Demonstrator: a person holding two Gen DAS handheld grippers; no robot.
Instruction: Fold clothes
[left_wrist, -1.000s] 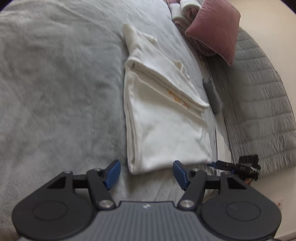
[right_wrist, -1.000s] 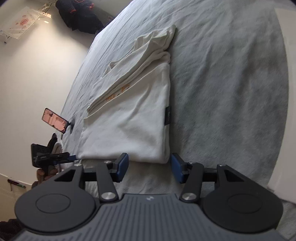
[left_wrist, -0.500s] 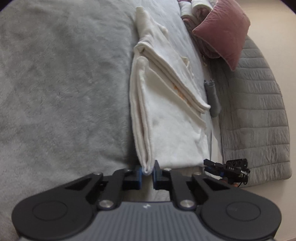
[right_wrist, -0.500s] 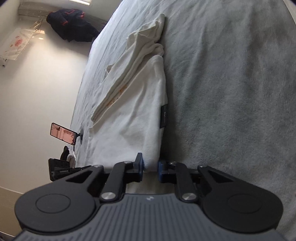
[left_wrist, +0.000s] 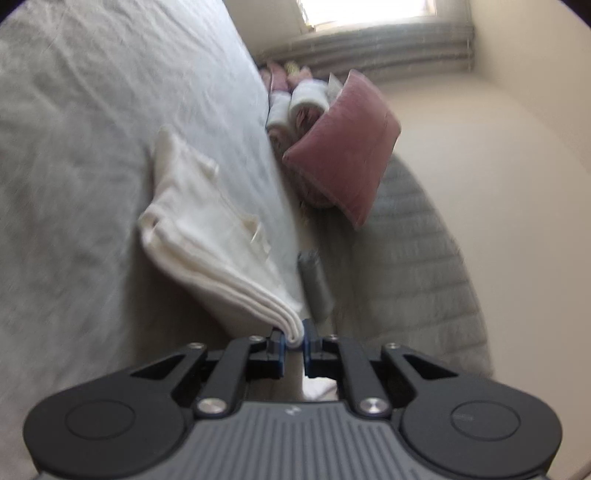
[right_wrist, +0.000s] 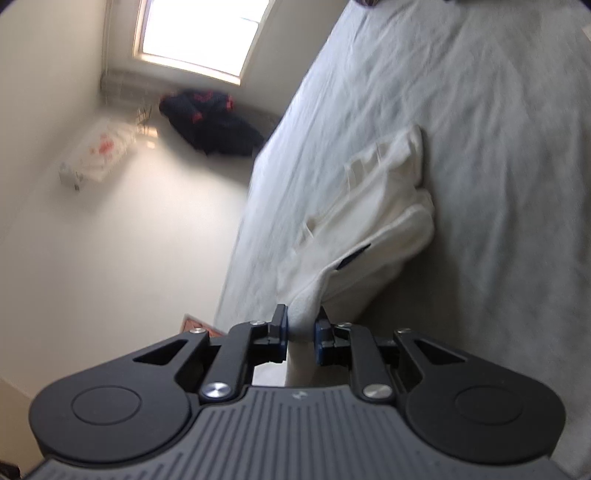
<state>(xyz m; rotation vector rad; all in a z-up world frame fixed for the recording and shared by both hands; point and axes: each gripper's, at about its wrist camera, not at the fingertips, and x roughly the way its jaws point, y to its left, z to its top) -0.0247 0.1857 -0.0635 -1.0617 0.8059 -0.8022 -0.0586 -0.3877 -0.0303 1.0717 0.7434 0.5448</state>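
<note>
While both grippers pinch its near edge, a cream-white folded cotton garment (left_wrist: 207, 236) lies across a grey bedspread (left_wrist: 74, 166), its near end lifted clear and its far end resting on the bed. On the left, the left gripper (left_wrist: 293, 338) is clamped narrowly on a corner where several stacked layers show; on the right, the right gripper (right_wrist: 300, 330) is clamped on the other near corner. The garment looks light, soft and limp, so it would likely sag between the two holds and its layers could slip apart; corner grips taking in every layer seem wisest. Beside it in the left view are a small grey cylindrical object (left_wrist: 314, 284), a dusty-pink velvet cushion (left_wrist: 347, 147) and a grey quilted cover (left_wrist: 417, 280). In the right view, dark clothing (right_wrist: 210, 122) sits well apart on the floor. Nothing blocks the bedspread beyond the garment.
</note>
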